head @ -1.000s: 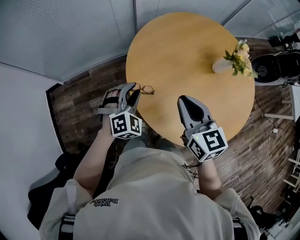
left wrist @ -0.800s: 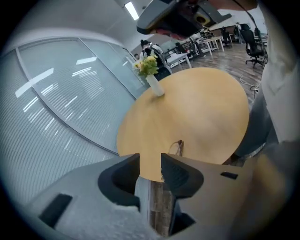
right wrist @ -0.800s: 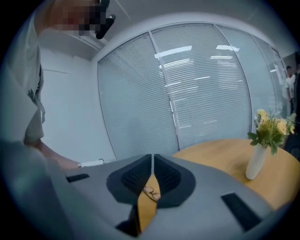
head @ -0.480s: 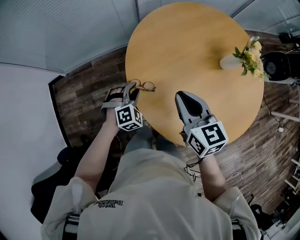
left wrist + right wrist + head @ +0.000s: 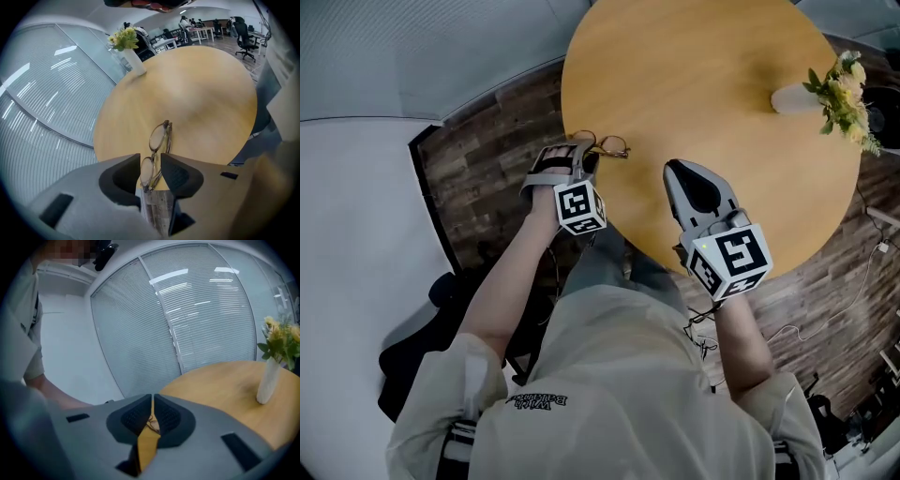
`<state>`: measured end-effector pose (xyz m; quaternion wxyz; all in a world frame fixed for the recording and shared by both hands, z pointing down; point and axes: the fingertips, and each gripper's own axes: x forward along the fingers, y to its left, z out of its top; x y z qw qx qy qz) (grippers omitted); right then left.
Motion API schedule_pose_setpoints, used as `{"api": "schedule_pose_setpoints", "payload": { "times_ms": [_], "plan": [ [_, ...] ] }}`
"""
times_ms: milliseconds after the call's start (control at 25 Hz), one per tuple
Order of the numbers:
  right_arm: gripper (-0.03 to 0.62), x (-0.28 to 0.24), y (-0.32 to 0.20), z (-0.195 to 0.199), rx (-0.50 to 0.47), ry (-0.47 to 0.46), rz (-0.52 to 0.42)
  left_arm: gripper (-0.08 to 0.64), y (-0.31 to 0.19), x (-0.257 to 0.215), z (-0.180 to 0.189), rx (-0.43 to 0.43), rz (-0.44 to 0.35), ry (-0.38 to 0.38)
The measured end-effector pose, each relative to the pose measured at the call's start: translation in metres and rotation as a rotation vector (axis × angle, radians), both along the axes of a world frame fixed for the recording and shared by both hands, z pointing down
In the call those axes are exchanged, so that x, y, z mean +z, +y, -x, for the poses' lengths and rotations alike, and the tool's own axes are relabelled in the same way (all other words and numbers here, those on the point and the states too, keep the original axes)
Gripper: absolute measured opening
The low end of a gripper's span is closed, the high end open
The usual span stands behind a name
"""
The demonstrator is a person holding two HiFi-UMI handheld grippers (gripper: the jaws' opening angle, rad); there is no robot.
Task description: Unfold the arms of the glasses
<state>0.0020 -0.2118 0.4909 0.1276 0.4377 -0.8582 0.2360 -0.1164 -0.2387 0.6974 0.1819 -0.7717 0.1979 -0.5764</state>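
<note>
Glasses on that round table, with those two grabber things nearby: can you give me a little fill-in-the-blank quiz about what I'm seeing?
1. The folded glasses lie near the edge of the round ___.
2. The left gripper has its jaws ___, with one lens between them.
3. The right gripper, jaws together, holds ___.
4. The white vase holds yellow ___.
Missing words: table; open; nothing; flowers.

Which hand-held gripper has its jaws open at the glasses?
The left hand-held gripper: its jaws stand apart with the near lens of the glasses between them. The right hand-held gripper has its jaws together, with nothing between them.
</note>
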Motion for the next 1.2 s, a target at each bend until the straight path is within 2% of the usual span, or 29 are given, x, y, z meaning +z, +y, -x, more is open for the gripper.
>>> {"api": "schedule_pose_setpoints", "payload": {
  "times_ms": [320,480,600,680,800,960,1200],
  "plan": [
    [0.037,0.022,0.007,-0.009,-0.002,0.013,0.043,0.137,-0.013,0.022,-0.006,0.053,-0.002,-0.088],
    [0.037,0.025,0.008,-0.016,0.006,0.027,0.049,0.085,-0.016,0.026,-0.002,0.100,-0.020,-0.163],
    [0.037,0.028,0.009,-0.024,0.020,0.028,0.057,0.071,-0.018,0.027,-0.003,0.094,-0.034,-0.172],
    [0.037,0.029,0.012,-0.029,0.030,0.029,0.064,0.060,-0.017,0.023,-0.008,0.083,-0.039,-0.136],
    [0.037,0.031,0.017,-0.035,0.049,0.024,0.080,0.057,-0.016,0.007,-0.019,0.045,-0.042,-0.028],
    [0.037,0.026,0.025,-0.045,0.086,0.000,0.099,0.054,-0.022,-0.040,-0.030,-0.037,-0.067,0.096],
    [0.037,0.002,0.024,-0.071,0.111,0.019,0.045,0.054,-0.033,-0.107,-0.049,-0.119,-0.065,0.302]
  ]
}}
